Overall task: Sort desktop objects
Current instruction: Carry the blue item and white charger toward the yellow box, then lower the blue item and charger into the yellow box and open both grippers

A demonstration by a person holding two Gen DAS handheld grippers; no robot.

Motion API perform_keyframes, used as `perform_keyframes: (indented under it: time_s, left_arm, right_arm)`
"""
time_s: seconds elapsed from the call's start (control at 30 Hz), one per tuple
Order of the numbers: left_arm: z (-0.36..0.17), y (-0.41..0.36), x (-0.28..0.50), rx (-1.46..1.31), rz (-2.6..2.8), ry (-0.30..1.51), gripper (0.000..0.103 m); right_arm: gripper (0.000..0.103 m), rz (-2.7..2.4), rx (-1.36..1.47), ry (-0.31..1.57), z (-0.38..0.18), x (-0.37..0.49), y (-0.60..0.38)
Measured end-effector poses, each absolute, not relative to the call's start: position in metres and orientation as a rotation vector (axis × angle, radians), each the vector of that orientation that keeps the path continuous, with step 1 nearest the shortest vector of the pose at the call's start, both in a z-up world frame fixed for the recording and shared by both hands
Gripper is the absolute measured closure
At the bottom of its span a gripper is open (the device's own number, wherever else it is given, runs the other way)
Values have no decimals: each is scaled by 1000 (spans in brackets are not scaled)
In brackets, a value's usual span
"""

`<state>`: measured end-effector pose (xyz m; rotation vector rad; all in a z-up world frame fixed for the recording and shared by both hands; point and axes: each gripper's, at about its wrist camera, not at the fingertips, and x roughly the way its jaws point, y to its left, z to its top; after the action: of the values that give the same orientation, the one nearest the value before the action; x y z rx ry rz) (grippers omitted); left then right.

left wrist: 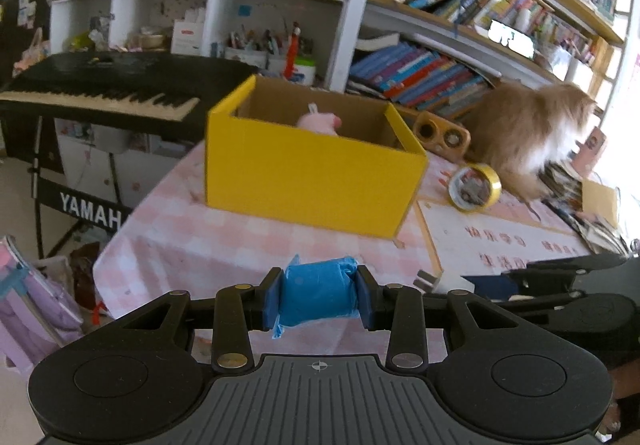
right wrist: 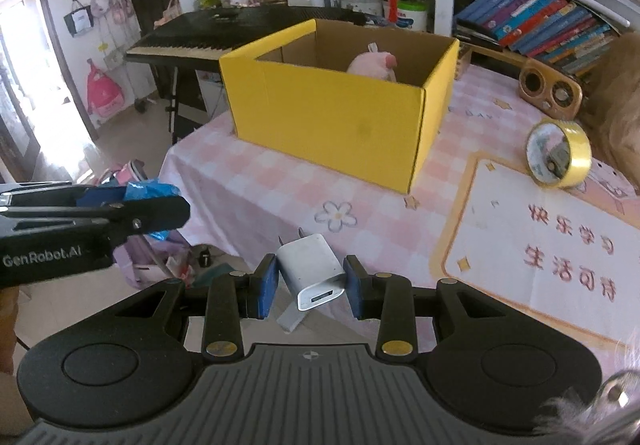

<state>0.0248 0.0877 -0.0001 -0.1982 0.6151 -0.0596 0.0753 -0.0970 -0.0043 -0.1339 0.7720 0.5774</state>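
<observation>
1. Left wrist view: the left gripper [left wrist: 319, 295] clamps a blue packet [left wrist: 318, 291], its long axis running across the pads, held short of the yellow box [left wrist: 312, 169], which lies straight ahead.
2. The right gripper [right wrist: 311, 287] grasps a white charger [right wrist: 314, 271], prongs pointing toward the box and about equally near it.
3. Count: one box, one pink plush [right wrist: 372, 65] inside it, one tape roll [right wrist: 560, 153] right of it, one packet, one charger.

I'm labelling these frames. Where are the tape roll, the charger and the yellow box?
tape roll [right wrist: 559, 154], right wrist view, yellow outer band.
charger [right wrist: 313, 269], right wrist view, white top face.
yellow box [left wrist: 308, 181], left wrist view, front wall.
</observation>
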Motion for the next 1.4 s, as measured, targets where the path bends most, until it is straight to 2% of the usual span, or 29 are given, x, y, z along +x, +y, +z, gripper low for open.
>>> perform_keyframes:
  time_s: [0.33,0.8,1.1,1.4]
  left_arm:
    - [18,101,62,-186,-21,570,67]
    - [50,107,149,-147,8,466,67]
    - [35,106,214,-115,15,537,67]
    - [-2,94,273,-19,-27,714,67]
  right_arm:
    - [70,622,-135,718,11,114,-87]
    - [70,664,-153,550,59,202,-71]
    - [70,664,-229,610,35,271,-57]
    - [70,733,-408,727,-2,314,-32]
